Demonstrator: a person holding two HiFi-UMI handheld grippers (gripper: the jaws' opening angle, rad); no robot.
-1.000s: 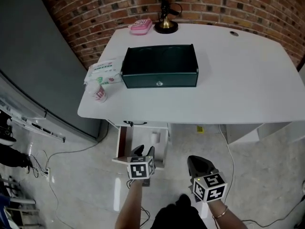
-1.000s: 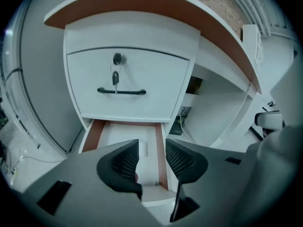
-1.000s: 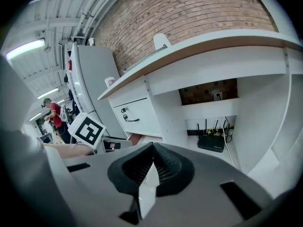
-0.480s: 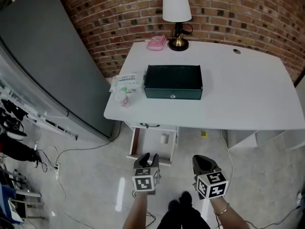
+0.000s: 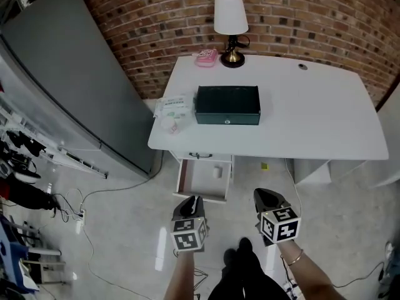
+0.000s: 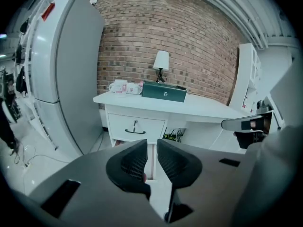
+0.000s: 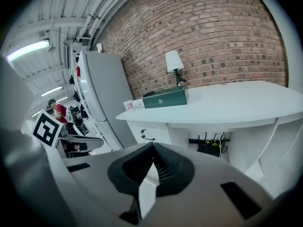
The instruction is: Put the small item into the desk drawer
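Small item (image 5: 217, 172) in open drawer (image 5: 199, 184), left gripper (image 5: 191, 200) withdrawn, jaws closing, empty.

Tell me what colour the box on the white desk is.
The box is dark green; the head view shows it best.

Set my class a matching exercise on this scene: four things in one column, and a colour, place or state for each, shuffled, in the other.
Things
1 lamp
2 box
3 drawer
4 pack

Matches
A pulled open under the desk
B dark green
C at the desk's left edge
D has a white shade

Pairs: 1-D; 2-B; 3-A; 4-C
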